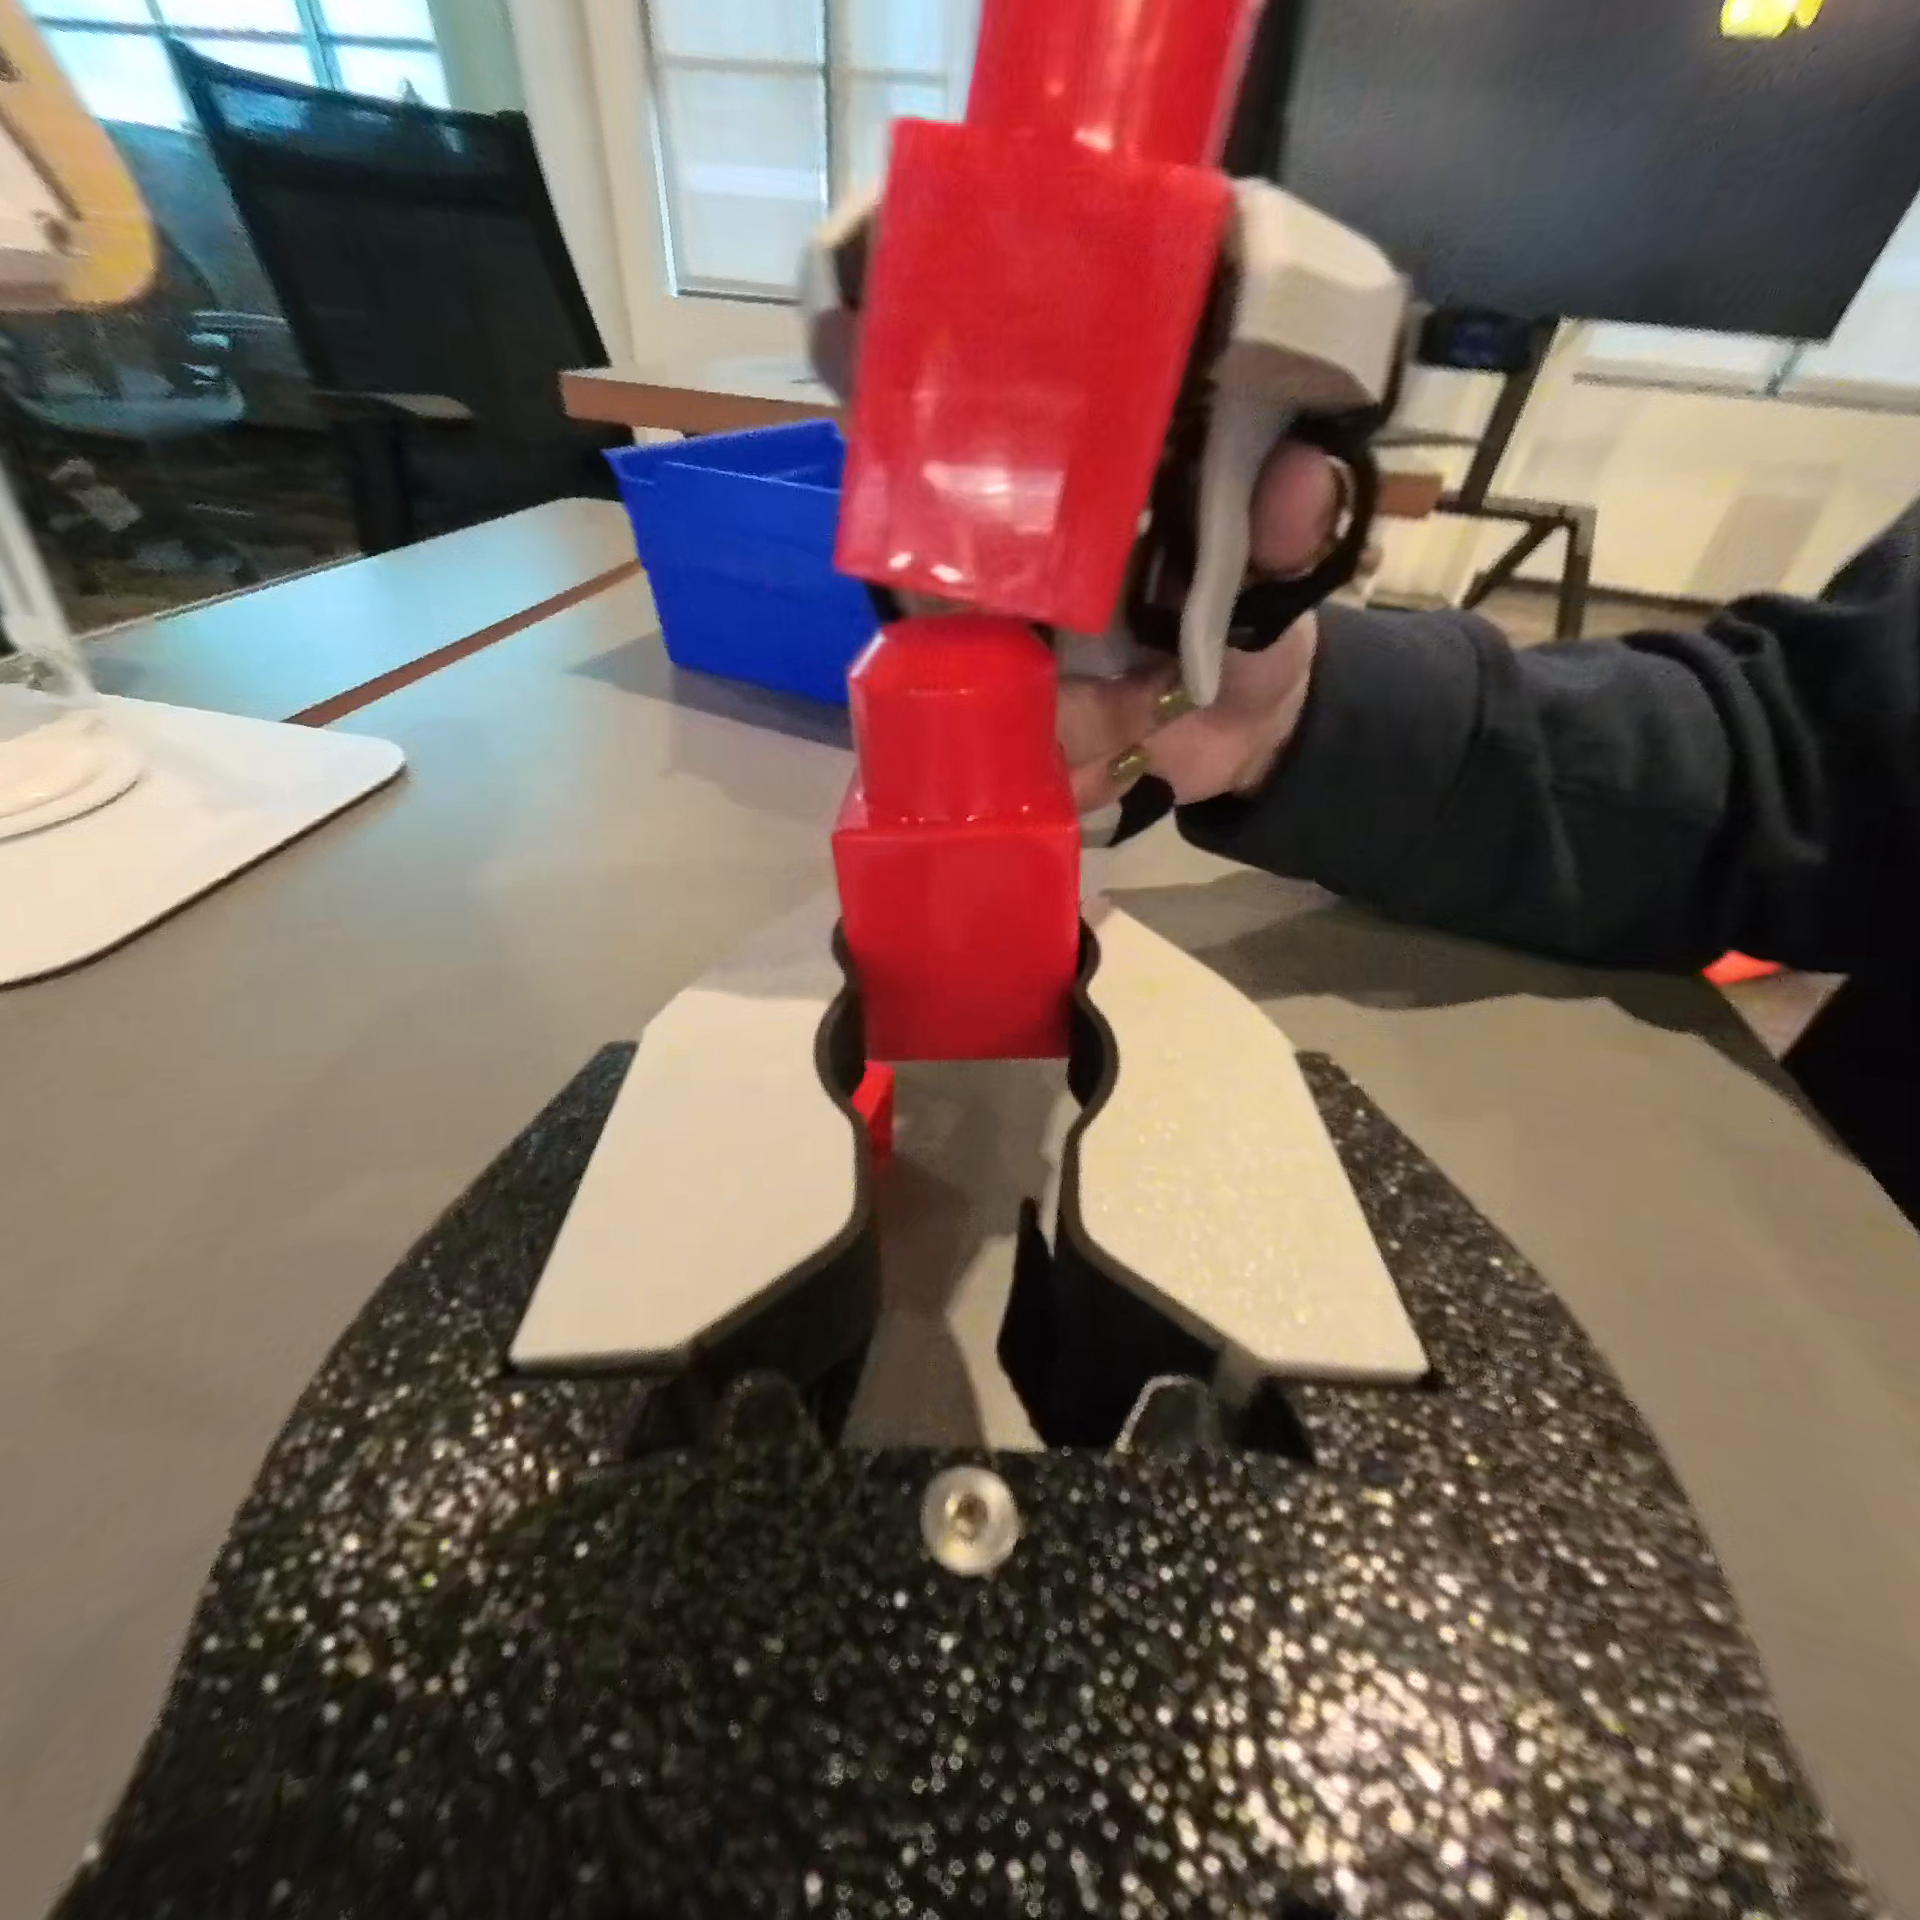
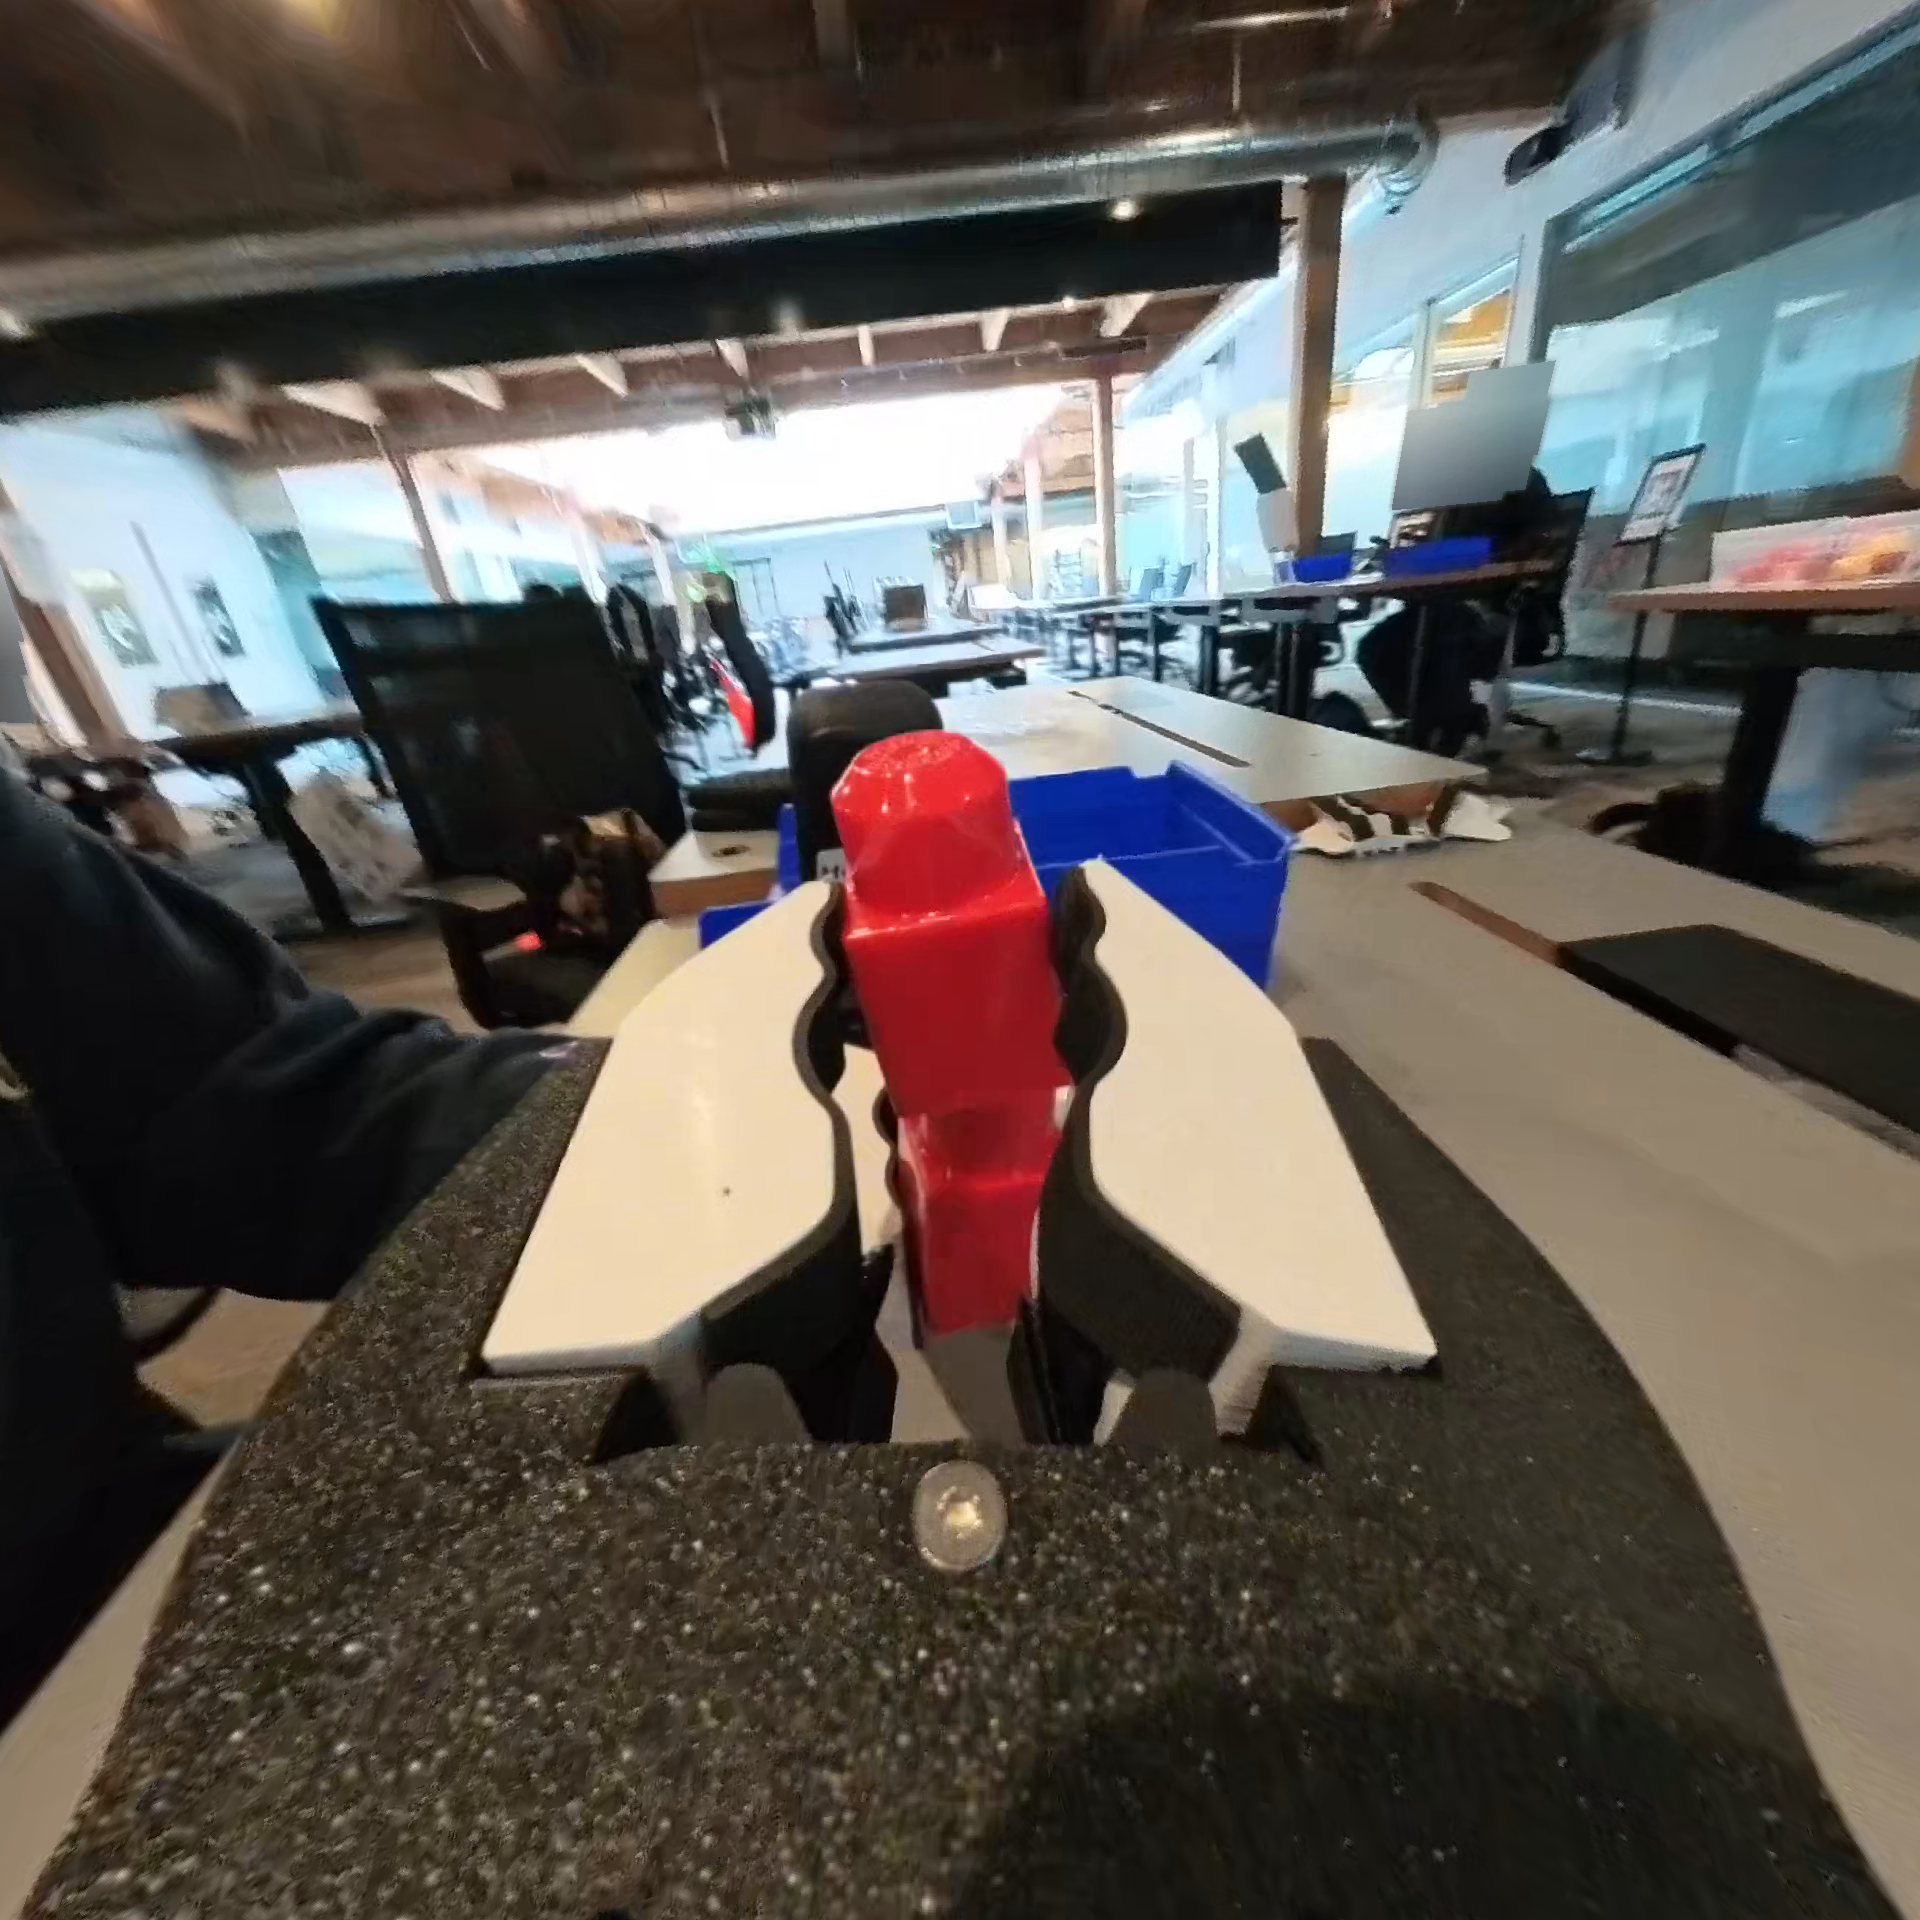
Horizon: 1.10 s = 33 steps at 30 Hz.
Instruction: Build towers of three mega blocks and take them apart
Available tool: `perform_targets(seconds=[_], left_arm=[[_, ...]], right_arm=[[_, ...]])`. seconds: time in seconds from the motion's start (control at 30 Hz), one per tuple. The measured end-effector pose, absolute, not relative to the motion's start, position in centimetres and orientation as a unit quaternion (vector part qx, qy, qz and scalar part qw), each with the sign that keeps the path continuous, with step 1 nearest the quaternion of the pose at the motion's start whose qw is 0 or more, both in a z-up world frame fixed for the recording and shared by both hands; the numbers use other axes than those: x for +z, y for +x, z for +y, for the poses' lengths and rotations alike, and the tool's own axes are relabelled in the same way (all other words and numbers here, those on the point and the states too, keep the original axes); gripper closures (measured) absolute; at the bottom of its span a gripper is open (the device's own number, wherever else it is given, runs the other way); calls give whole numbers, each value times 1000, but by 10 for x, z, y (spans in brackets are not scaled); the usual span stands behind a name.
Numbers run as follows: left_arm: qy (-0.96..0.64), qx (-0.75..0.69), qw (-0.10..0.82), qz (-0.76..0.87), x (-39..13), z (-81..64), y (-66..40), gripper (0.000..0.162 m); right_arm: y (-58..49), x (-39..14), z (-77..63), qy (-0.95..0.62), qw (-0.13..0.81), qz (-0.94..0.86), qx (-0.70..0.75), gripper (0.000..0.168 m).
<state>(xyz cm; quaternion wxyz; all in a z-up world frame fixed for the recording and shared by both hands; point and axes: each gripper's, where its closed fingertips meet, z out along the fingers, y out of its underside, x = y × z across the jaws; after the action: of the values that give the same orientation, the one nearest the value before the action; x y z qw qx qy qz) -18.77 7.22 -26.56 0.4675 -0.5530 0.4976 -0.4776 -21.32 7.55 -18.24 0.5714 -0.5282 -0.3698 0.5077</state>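
Left gripper [image 1: 966, 997]: narrow, clamped on the lower block [image 1: 951, 914], held above the worktop [image 1: 416, 1039].
Right gripper [image 2: 951, 997]: narrow, clamped on the upper block [image 2: 940, 977].
Gap: upper block tilted, at the lower block's stud; whether touching, cannot tell.
Bin [image 1: 743, 551]: blue, behind.

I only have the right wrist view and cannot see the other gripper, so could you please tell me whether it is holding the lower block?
Observer: Yes, the left gripper is shut on the lower block, gripping its sides.
Operator: Is the upper block pushed onto it?
Observer: No. The upper block, in the right gripper, sits tilted just above the lower block's peg, which shows almost fully.
Operator: Any other blocks on the table?
Observer: One red piece shows under the left gripper, apparently on the table.
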Motion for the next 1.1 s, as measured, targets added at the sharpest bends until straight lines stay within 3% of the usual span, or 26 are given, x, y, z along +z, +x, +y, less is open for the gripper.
perform_targets(seconds=[0.43,1.1], left_arm=[[-541,-479,437,537,-273,57,-182,127],[-554,-480,451,509,-265,61,-178,128]], right_arm=[[-209,-210,63,-565,484,-427,513,130],[-205,-207,67,-542,521,-397,527,130]])
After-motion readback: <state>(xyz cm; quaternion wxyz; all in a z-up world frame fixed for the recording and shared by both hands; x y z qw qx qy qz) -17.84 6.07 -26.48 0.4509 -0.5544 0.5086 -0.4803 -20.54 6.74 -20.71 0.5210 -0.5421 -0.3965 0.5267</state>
